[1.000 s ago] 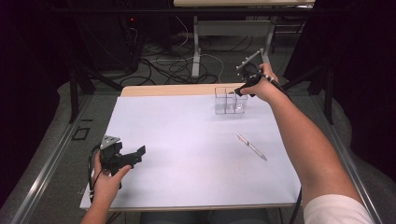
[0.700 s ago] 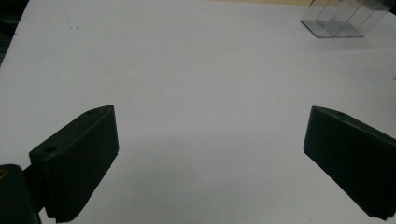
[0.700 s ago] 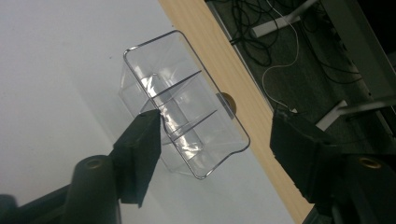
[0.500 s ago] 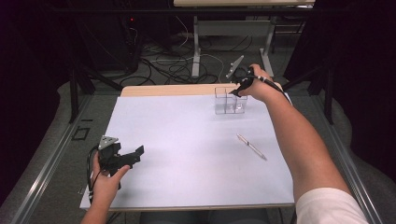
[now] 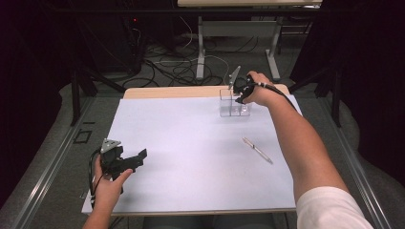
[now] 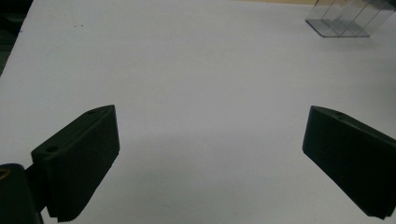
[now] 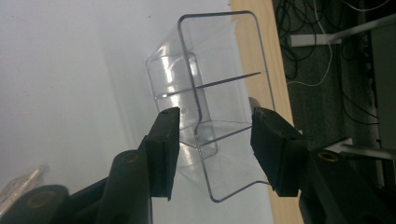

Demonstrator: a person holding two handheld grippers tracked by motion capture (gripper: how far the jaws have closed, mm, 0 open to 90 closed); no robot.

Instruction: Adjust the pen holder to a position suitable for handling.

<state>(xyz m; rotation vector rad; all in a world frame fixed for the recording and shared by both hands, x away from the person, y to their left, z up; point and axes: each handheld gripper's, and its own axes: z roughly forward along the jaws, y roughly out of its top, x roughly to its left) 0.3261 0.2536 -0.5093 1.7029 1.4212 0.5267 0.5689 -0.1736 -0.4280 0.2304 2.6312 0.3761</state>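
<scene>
Clear plastic forms the organizer (image 7: 212, 112), a small box with rounded corners and thin inner dividers, standing at the far edge of the bench (image 5: 191, 143) near its right corner. The right gripper (image 7: 212, 149) is at it: its two black jaws, flat slabs with ribbed faces, have just been closing and now stand on either side of the box's nearest compartment, partly open. In the right gripper view one jaw lies against or just beside the left wall and the other just outside the right wall; whether the pads press on the plastic I cannot tell. In the high view the right gripper (image 5: 242, 89) sits above the organizer (image 5: 232, 108), with its grey plate tilted up and its cable trailing back along the forearm.

The left gripper (image 5: 125, 160) rests in the person's hand at the near left of the bench, well apart from the box. Its jaws stand wide open with nothing between them, hovering over smooth white sheet that covers the bench top; a strip of pale wood shows at the far edge.

A slim, pale pen (image 5: 257, 150) lies flat and slantwise on the sheet, nearer the person than the organizer, touched by neither gripper.
</scene>
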